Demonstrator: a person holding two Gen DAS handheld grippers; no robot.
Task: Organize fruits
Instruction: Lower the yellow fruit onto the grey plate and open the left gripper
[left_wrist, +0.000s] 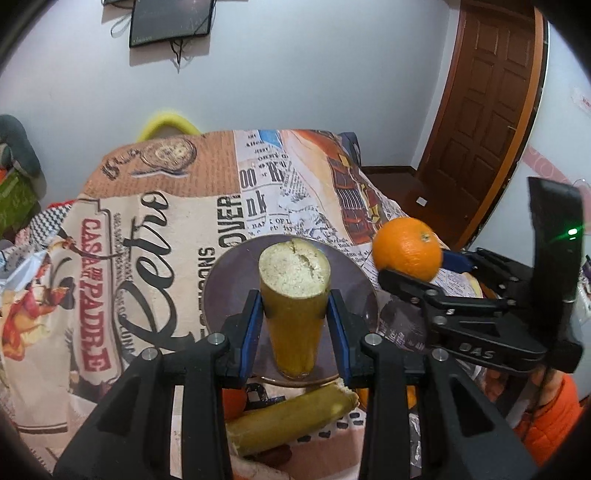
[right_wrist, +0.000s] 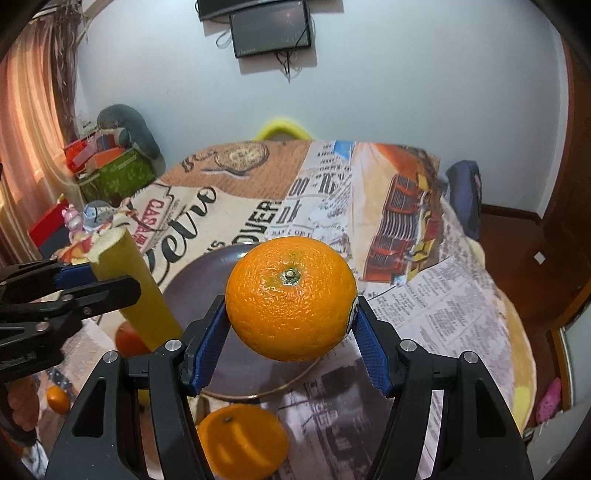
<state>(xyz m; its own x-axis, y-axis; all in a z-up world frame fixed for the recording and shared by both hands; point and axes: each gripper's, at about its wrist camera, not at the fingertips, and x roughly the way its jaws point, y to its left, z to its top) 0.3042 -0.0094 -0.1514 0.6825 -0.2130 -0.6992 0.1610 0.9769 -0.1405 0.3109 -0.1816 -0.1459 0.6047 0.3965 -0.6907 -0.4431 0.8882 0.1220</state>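
I am carrying both fruits to the plate: my left gripper is clenched on a sugarcane piece above it, my right gripper is grasping an orange over its right edge. Next, lowering each without collision. Another cane piece and loose oranges are lying just before the plate.

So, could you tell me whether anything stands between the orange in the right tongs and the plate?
Nothing rests on the plate. The orange hangs above its right part. The sugarcane piece in the left tongs is held over the plate's left side, crowding that half.
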